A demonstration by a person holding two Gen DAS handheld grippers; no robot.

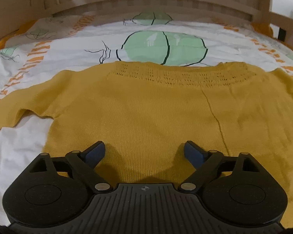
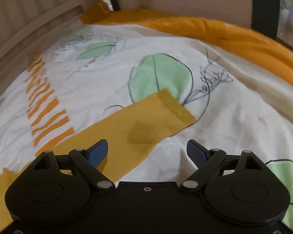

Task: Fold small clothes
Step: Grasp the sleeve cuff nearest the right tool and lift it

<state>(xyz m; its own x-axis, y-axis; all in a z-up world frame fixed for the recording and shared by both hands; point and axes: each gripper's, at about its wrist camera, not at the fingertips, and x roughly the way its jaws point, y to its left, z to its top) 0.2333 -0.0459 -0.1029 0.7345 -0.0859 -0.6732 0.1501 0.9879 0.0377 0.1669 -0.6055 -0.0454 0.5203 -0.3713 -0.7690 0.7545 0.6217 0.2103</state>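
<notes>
sweater (image 1: 146,105) spread flat on bedsheet (image 1: 72,44), ready for folding | left gripper (image 1: 144,152) agape over near hem | right gripper (image 2: 147,152) agape, empty, near sleeve (image 2: 138,124)

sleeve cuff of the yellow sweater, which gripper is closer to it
Right. The right gripper hovers open over the sleeve, with the ribbed cuff just ahead of it. The left gripper is open over the sweater body; no cuff shows clearly there.

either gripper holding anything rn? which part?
Nothing held. Left gripper open over the yellow sweater; right gripper open above its sleeve.
</notes>
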